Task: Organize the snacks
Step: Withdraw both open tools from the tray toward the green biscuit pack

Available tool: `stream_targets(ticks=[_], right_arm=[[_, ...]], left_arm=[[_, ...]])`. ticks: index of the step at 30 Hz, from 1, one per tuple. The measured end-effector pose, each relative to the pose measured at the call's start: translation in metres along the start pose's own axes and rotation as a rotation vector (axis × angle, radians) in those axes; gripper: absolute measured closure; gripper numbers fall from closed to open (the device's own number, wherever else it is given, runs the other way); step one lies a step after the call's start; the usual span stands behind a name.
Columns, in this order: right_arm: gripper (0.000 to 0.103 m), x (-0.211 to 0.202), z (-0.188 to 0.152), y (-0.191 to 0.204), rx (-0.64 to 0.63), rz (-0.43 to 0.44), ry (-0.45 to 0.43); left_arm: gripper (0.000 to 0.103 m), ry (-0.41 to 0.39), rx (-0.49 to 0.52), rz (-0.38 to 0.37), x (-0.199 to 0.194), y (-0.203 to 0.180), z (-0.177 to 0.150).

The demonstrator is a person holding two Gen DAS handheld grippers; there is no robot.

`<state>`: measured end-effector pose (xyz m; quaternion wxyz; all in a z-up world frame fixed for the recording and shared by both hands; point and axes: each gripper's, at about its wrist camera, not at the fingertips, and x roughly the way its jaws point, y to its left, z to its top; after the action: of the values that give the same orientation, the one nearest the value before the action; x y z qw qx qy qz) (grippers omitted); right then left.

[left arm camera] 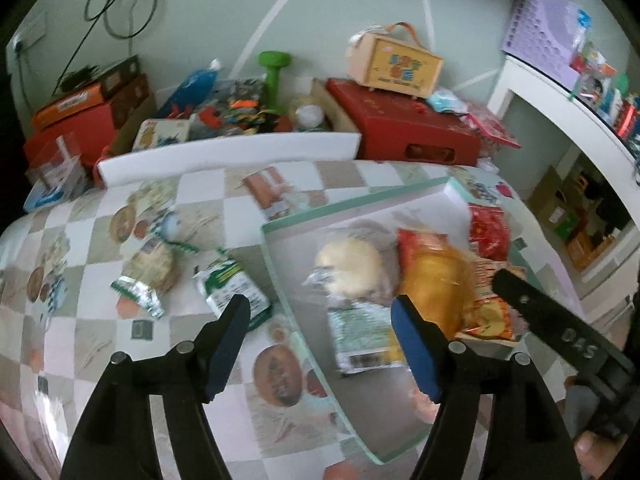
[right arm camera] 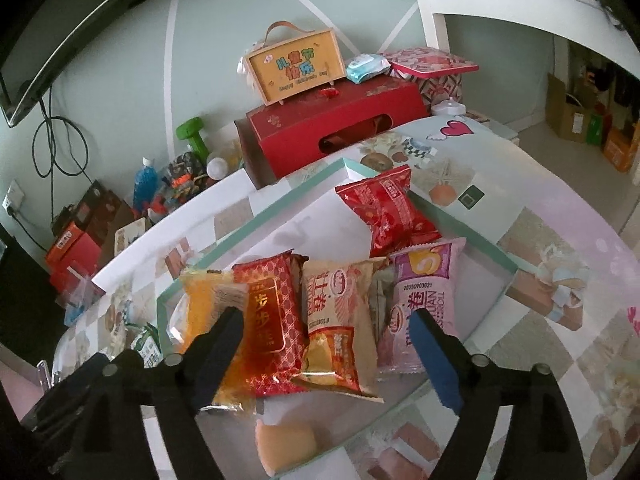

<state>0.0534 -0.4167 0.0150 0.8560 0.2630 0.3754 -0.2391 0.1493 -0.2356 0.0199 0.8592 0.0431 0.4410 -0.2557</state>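
My right gripper [right arm camera: 326, 334] is spread above crinkly foil snack packets [right arm camera: 340, 320] lying flat in the clear tray [right arm camera: 460, 232]. My left gripper [left arm camera: 320, 320] gapes empty over the tray's edge; two green packets [left arm camera: 232, 284] lie on the checkered tabletop [left arm camera: 80, 340].

Pale green wall [right arm camera: 208, 80] with white stripes, white shelf unit [right arm camera: 500, 0], wall-mounted screen [right arm camera: 80, 12].
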Motion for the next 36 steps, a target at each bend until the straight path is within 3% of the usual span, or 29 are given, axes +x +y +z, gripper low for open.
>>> stream_targets(ticks=[4, 7, 12, 13, 14, 17, 36], right_arm=[[0.012, 0.001, -0.003, 0.005, -0.019, -0.004, 0.011], [0.012, 0.002, -0.005, 0.01, -0.032, -0.009, 0.019], [0.011, 0.001, -0.008, 0.022, -0.069, -0.004, 0.017], [0.01, 0.0, -0.008, 0.025, -0.08, -0.005, 0.015], [0.0, 0.0, -0.009, 0.028, -0.09, -0.005, 0.011], [0.0, 0.001, -0.011, 0.037, -0.119, -0.005, 0.01], [0.0, -0.002, -0.022, 0.088, -0.243, 0.057, 0.006]], left_arm=[[0.028, 0.011, -0.046, 0.04, 0.002, 0.016, -0.005], [0.015, 0.019, -0.092, 0.057, 0.004, 0.03, -0.011], [0.011, 0.032, -0.143, 0.092, 0.005, 0.053, -0.022], [0.009, 0.032, -0.149, 0.102, 0.005, 0.057, -0.023], [0.006, 0.03, -0.155, 0.114, 0.004, 0.06, -0.025], [0.003, 0.03, -0.175, 0.14, 0.004, 0.072, -0.029], [0.002, 0.04, -0.247, 0.171, -0.007, 0.118, -0.042]])
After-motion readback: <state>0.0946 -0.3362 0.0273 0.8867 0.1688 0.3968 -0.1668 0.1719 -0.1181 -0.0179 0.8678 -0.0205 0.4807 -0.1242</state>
